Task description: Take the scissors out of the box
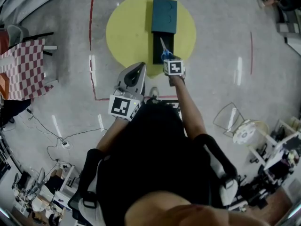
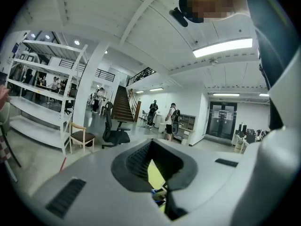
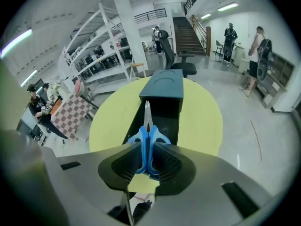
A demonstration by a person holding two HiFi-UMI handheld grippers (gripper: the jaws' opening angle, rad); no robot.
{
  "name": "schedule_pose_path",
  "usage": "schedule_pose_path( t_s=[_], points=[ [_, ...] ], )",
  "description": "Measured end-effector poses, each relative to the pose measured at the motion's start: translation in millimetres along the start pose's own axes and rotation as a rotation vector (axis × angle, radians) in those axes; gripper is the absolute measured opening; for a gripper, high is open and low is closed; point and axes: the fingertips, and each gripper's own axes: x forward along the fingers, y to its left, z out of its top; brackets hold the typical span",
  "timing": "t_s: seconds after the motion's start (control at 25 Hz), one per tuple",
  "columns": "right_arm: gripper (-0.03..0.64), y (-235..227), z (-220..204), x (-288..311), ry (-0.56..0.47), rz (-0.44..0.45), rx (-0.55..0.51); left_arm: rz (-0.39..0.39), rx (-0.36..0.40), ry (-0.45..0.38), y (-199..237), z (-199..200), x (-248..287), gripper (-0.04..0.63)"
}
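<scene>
A dark teal box [image 1: 164,14] lies on a round yellow table [image 1: 127,32], its black drawer [image 1: 156,48] pulled out toward me. My right gripper [image 1: 166,59] is shut on the blue handles of the scissors [image 1: 162,50], which hang above the drawer. In the right gripper view the scissors [image 3: 147,138] sit between the ribbed pads of the gripper [image 3: 148,155], blades pointing at the box [image 3: 163,87]. My left gripper [image 1: 138,67] hovers near the table's front edge. Its jaws [image 2: 157,173] stand slightly apart with nothing between them.
A table with a red-and-white checked cloth [image 1: 26,67] stands at the left, and red tape lines [image 1: 91,41] mark the floor. A wire frame [image 1: 230,117] and cluttered gear sit at the right. Shelving [image 3: 101,46], a chair and distant people [image 3: 230,34] lie beyond the table.
</scene>
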Motion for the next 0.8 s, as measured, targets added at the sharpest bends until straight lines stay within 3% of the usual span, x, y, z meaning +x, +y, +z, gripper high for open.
schedule_pose_path(
  t_s=[0.44,0.8],
  points=[
    [0.081,13.5,-36.7,-87.2,-0.153,0.072,-0.023,0.09,0.069,-0.05,-70.0,-12.4,-77.7,-0.003],
    [0.08,24.6,-65.3,-133.2,-0.25,0.086,0.027,0.077,0.089,-0.053,-89.9,-15.0,-108.1,-0.003]
  ],
)
